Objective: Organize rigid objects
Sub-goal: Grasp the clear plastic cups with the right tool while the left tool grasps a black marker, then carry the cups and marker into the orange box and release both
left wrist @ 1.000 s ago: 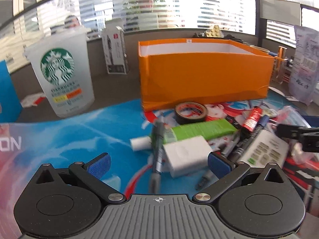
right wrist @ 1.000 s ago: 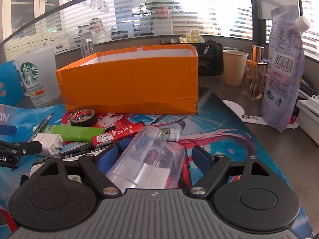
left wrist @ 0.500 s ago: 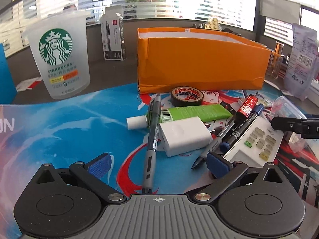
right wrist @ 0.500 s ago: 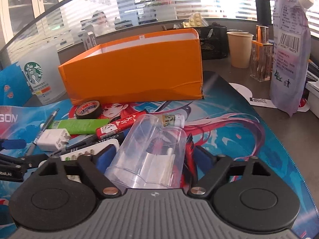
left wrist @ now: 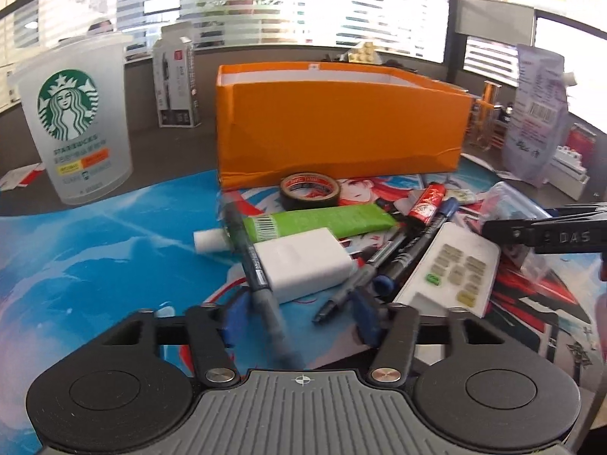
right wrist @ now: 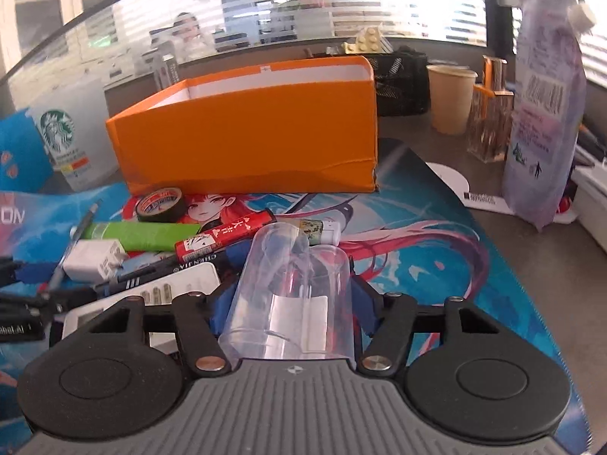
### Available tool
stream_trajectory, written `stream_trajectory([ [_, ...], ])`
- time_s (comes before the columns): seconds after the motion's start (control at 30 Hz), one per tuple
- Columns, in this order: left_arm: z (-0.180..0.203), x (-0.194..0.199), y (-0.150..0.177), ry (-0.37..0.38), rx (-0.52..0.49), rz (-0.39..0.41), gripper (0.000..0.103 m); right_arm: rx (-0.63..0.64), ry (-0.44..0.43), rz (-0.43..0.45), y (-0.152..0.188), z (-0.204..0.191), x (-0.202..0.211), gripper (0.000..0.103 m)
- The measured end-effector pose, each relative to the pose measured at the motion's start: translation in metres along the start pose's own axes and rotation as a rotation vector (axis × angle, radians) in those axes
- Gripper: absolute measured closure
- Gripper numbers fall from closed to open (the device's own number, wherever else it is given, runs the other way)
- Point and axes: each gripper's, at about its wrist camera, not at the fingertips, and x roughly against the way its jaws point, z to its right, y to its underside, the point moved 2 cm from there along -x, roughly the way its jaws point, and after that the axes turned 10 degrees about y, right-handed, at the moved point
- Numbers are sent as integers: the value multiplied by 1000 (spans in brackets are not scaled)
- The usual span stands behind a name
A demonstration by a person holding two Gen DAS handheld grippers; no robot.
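An orange box (left wrist: 341, 132) stands open-topped behind a pile of small items on the printed mat. My left gripper (left wrist: 299, 313) hovers low over the pile, jaws closing. A grey pen (left wrist: 254, 261) runs between them close to the left blue pad, and the right pad is clear of it. Beside the pen lie a white charger (left wrist: 303, 261), a green tube (left wrist: 322, 220) and a tape roll (left wrist: 310, 189). My right gripper (right wrist: 290, 303) is closing on a clear plastic cup (right wrist: 292, 284) lying on its side, with both pads against its wall.
A Starbucks cup (left wrist: 76, 121) stands at the left and a pen carton (left wrist: 176, 83) behind it. A red marker (left wrist: 426, 203), dark pens and a white calculator (left wrist: 451, 269) crowd the pile. A paper cup (right wrist: 451, 98) and a purple pouch (right wrist: 542, 113) stand at the right.
The left jaws have narrowed around the grey pen, which now sits between them. The right jaws have drawn in against the clear cup.
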Motion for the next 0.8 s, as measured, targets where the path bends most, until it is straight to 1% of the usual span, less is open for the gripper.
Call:
stream_trajectory([
  [0.07, -2, 1, 0, 15, 11, 2, 61, 21, 7, -2, 0, -1, 1, 44],
  [0.13, -4, 2, -2, 37, 36, 1, 80, 21, 8, -3, 0, 0, 1, 44],
  [0.2, -6, 2, -2, 37, 46, -5, 85, 23, 6, 1, 1, 1, 1, 44],
  [0.37, -5, 4, -2, 31, 51, -10, 90, 17, 11, 21, 2, 2, 5, 45],
  [0.43, -7, 8, -2, 29, 57, 0, 94, 21, 12, 39, 0, 2, 10, 45],
  [0.57, -5, 17, -7, 17, 42, 28, 94, 30, 13, 67, -3, 2, 17, 45],
  [0.8, -6, 24, -13, 12, 53, 37, 94, 39, 7, 100, -8, 2, 25, 45],
])
